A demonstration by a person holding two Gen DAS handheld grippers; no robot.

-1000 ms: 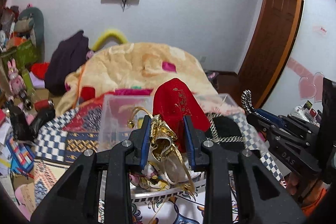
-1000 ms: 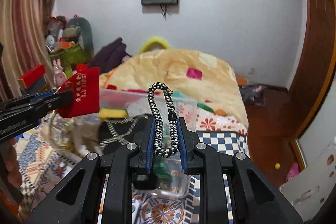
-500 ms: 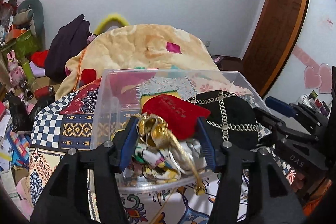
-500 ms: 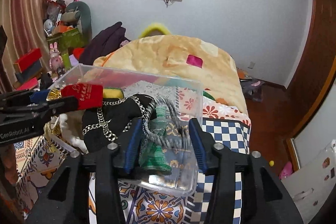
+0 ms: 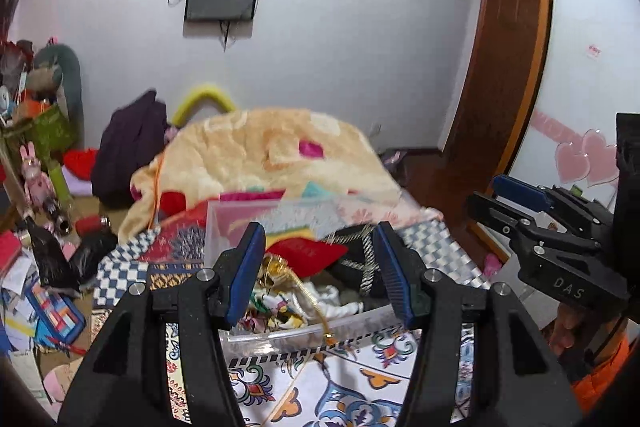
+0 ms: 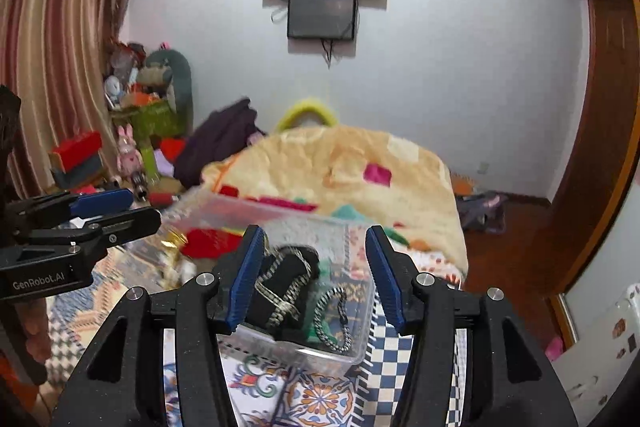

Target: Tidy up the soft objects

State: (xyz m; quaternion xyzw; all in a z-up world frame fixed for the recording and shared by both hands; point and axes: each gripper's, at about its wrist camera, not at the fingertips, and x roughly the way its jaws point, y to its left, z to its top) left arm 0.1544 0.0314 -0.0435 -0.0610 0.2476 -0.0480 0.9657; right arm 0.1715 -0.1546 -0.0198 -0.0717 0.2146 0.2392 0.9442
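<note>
Nearest: left gripper (image 5: 318, 273) and right gripper (image 6: 314, 277) are both hanging spread wide, gripping nothing. Beyond them, at 12 o'clock, red pouch (image 5: 306, 255) and black chained bag (image 6: 284, 287) are lying inside the clear bin (image 6: 340, 355). Judgement: drop-off step is finishing; next calls for seeking another loose soft item.
</note>
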